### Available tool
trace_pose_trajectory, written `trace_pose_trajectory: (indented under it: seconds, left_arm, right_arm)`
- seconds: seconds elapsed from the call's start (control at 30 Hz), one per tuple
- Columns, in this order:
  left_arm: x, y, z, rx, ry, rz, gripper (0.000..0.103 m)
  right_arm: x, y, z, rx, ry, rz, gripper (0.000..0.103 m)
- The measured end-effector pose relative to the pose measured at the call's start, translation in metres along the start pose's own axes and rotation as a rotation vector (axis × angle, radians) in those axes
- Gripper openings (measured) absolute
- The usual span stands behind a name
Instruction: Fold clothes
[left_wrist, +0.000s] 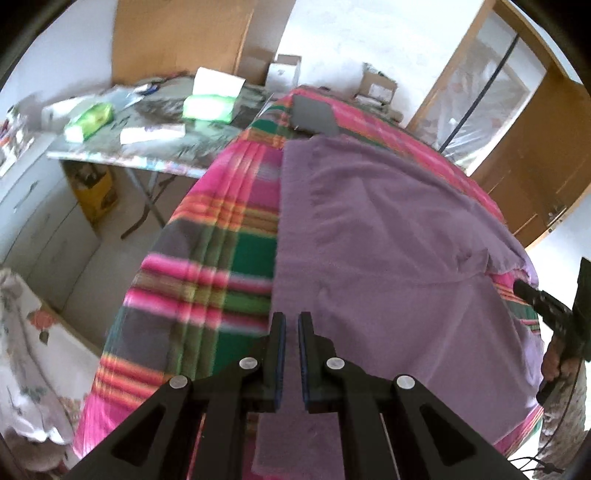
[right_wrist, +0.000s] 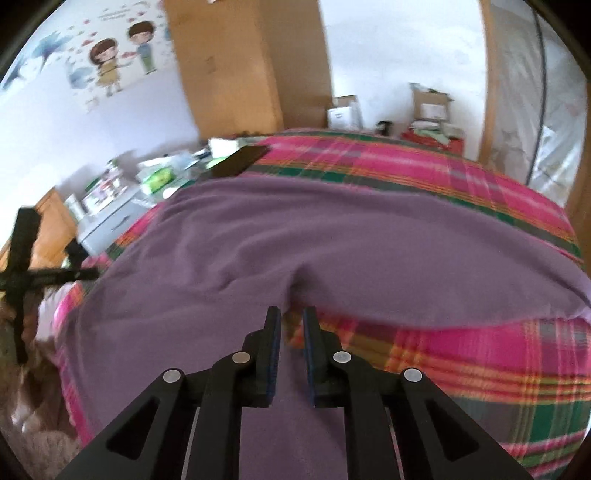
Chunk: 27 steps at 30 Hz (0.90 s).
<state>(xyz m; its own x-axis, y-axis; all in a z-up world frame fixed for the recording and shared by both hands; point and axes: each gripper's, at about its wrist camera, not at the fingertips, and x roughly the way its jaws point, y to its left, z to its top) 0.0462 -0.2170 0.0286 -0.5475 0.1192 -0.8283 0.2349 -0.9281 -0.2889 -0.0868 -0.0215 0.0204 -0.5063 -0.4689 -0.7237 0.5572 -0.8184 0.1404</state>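
Both grippers, left (left_wrist: 291, 321) and right (right_wrist: 291, 317), slightly parted over the purple cloth (left_wrist: 388, 240), gripping nothing, blanket (left_wrist: 221, 221) edges clear

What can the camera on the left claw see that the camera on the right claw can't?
Only the left view shows the folding table's crossed metal legs and the yellow box beneath it. Only the right view shows the cartoon wall sticker of two children and the red box beyond the bed. Both show the purple fleece garment spread on the pink-and-green plaid blanket, and the flat dark rectangular object at the blanket's far edge.
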Motion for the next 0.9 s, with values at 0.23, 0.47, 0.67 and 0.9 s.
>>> trace_pose_trajectory:
  seconds: [0.23, 0.47, 0.67, 0.9]
  left_arm:
    - [-0.006, 0.010, -0.013, -0.032, 0.008, -0.003, 0.009]
    - [-0.008, 0.004, 0.005, 0.000, -0.006, 0.016, 0.010]
    - [-0.025, -0.015, 0.064, 0.101, -0.087, 0.053, 0.010]
    - [-0.043, -0.050, 0.120, 0.281, -0.161, 0.116, 0.015]
  right_arm:
    - [0.018, 0.006, -0.030, -0.022, 0.093, -0.052, 0.013]
    - [0.015, -0.004, -0.037, -0.031, 0.114, -0.104, 0.017]
    - [-0.009, -0.001, 0.000, -0.126, 0.074, -0.144, 0.018]
    - [-0.037, 0.027, 0.091, -0.268, -0.081, -0.061, 0.020]
